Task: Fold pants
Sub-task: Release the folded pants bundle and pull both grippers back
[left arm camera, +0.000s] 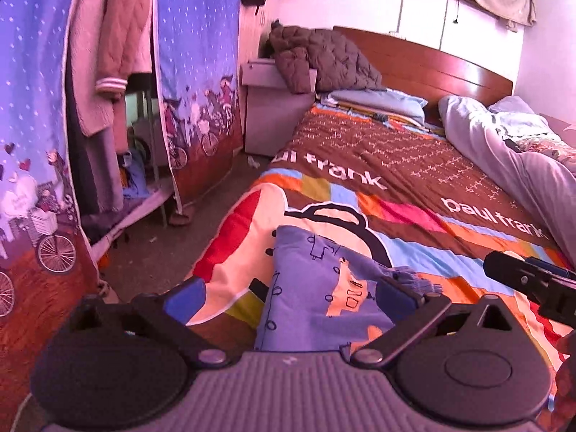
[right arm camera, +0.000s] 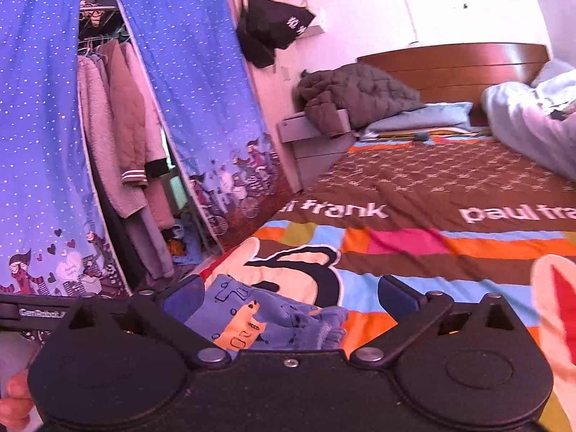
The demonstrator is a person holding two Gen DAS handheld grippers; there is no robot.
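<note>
Releasing: both grippers stand over the folded pants, nothing gripped.
Left gripper (left arm camera: pixel 288 297): jaws fully spread, empty; pads clear of the cloth.
Right gripper (right arm camera: pixel 288 298): jaws fully spread, empty; the cloth lies below and between the fingers, apparently untouched.
Pants (left arm camera: pixel 324 288): blue printed fabric, lying as a compact folded stack on the quilt (left arm camera: pixel 414 165) near the bed's foot, by the edge facing the wardrobe curtain (left arm camera: pixel 201 72).
Fringe hem (right arm camera: pixel 333 324): sticks out at one side of the stack; looks loose.
Step, judged: a fold appears complete; check its shape before any further fold.
Technique: lift straight off so the fingers do not snag the top layer.
Next grip, if needed: take both corners of one short edge, level, and carry them across together.
Risk: uneven pull would skew the stack or drag it toward the bed edge.
</note>
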